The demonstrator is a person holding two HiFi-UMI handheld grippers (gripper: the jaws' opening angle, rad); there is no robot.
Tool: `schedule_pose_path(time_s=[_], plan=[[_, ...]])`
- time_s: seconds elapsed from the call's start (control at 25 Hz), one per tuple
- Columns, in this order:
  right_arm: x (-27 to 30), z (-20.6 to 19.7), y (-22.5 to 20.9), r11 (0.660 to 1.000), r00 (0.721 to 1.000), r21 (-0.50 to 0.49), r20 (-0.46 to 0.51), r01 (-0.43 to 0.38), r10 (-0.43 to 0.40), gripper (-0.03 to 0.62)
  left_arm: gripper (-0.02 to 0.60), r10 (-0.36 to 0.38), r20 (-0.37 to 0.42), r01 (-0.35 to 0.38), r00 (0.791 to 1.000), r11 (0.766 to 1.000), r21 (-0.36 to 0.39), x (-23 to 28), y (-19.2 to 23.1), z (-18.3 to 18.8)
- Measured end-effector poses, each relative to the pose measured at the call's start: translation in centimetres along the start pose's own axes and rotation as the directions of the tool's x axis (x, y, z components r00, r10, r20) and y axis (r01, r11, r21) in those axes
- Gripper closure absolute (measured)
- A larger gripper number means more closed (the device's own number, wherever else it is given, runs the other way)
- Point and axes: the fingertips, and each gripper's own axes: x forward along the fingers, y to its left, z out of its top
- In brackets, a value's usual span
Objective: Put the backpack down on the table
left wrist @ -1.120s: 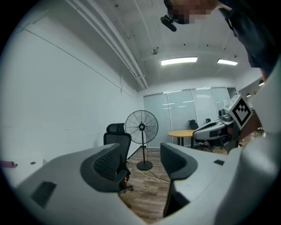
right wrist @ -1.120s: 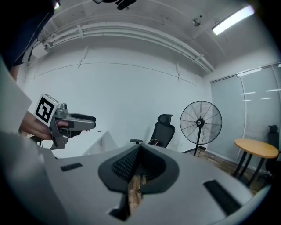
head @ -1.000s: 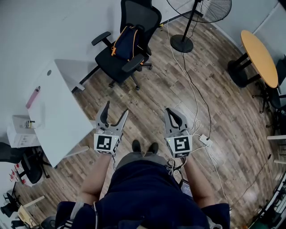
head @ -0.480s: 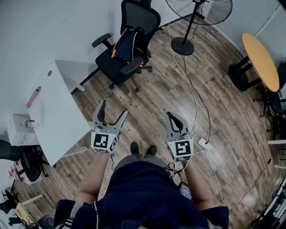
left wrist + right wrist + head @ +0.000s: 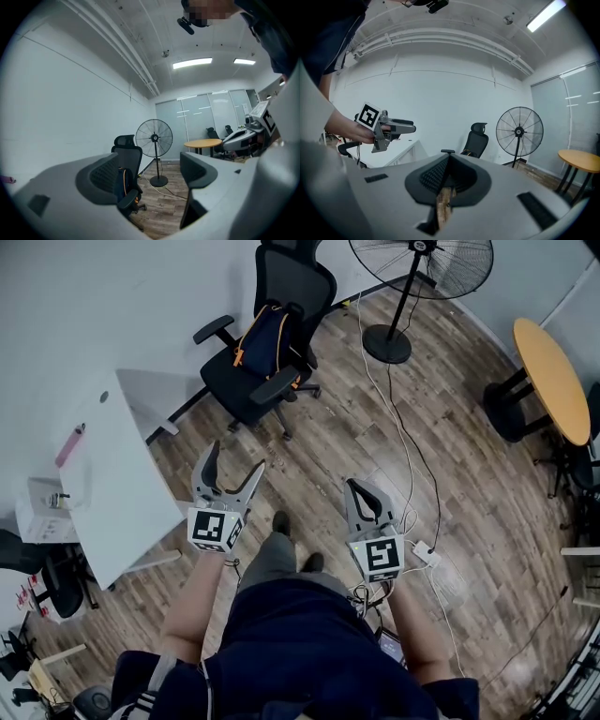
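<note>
Now, left claw [image 5: 232, 463]: jaws wide apart, having just been opening. Nothing is gripped; only the distant room shows in the gap.
Right claw [image 5: 364, 491]: jaws closed together and empty. Its own view shows only a sliver of wooden floor through the slit.
Backpack [image 5: 265, 337]: dark with orange trim, upright on the seat of the office chair [image 5: 296, 276]. It is ahead of the left claw's tips and well apart from both claws.
White desk [image 5: 117, 479]: to the left of the left claw, near it but not touching. A pink item [image 5: 68, 444] lies by the desk's far edge.
Head view alone: both claws side by side above the wooden floor, one in each of the person's hands. A power strip [image 5: 424, 552] with white cable lies on the floor just right of the right claw. The fan [image 5: 427, 259] stands far ahead of that claw.
Left gripper view alone: the backpack [image 5: 123, 180] is framed in the gap, close against the left of the two pads [image 5: 101, 176]. The fan [image 5: 153, 138] and a round orange desk [image 5: 205, 143] lie further right, under lit ceiling panels.
Right gripper view alone: the left claw [image 5: 405, 126] seen side-on, off to the left. The chair [image 5: 477, 137] and fan [image 5: 519, 131] stand beyond the closed tips. The backpack is too small to make out here.
</note>
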Motion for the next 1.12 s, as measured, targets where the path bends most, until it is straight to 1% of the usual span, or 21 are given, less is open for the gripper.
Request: schedule_pose_path(time_s=[0.24, 0.52, 0.72, 0.84, 0.96, 1.12], plan=[[5.2, 0.4, -2.8, 1.000, 1.000, 0.000, 0.006, -0.005, 0.005, 0.594, 0.176, -0.018, 0.014, 0.017, 1.000, 1.000, 0.013, 6.1, 2.7, -0.3], [15.9, 2.2, -6.8, 1.000, 1.000, 0.000, -0.010, 0.007, -0.007, 0.594, 0.176, -0.060, 0.041, 0.059, 0.997, 0.998, 0.012, 15.1, 8.6, -0.6], [23.4, 3.8, -9.5, 1.000, 1.000, -0.011, -0.026, 0.011, -0.012, 0.594, 0.176, -0.092, 0.024, 0.092, 0.995, 0.996, 0.006, 21.0, 12.8, -1.4], [26.4, 4.3, -11.0, 1.000, 1.000, -0.009, -0.025, 0.005, -0.006, 0.594, 0.176, -0.093, 0.012, 0.093, 0.996, 0.996, 0.016, 24.2, 14.5, -1.5], [29.1, 4.1, -12.6, 1.000, 0.999, -0.006, -0.049, -0.011, 0.011, 0.594, 0.176, -0.082, 0.009, 0.082, 0.997, 0.996, 0.020, 27.2, 16.0, -1.6], [32.7, 3.5, -16.1, 0.999, 0.998, 0.003, -0.057, -0.037, 0.037, 0.594, 0.176, -0.058, -0.014, 0.058, 0.998, 0.998, 0.007, 31.8, 17.3, -2.7]])
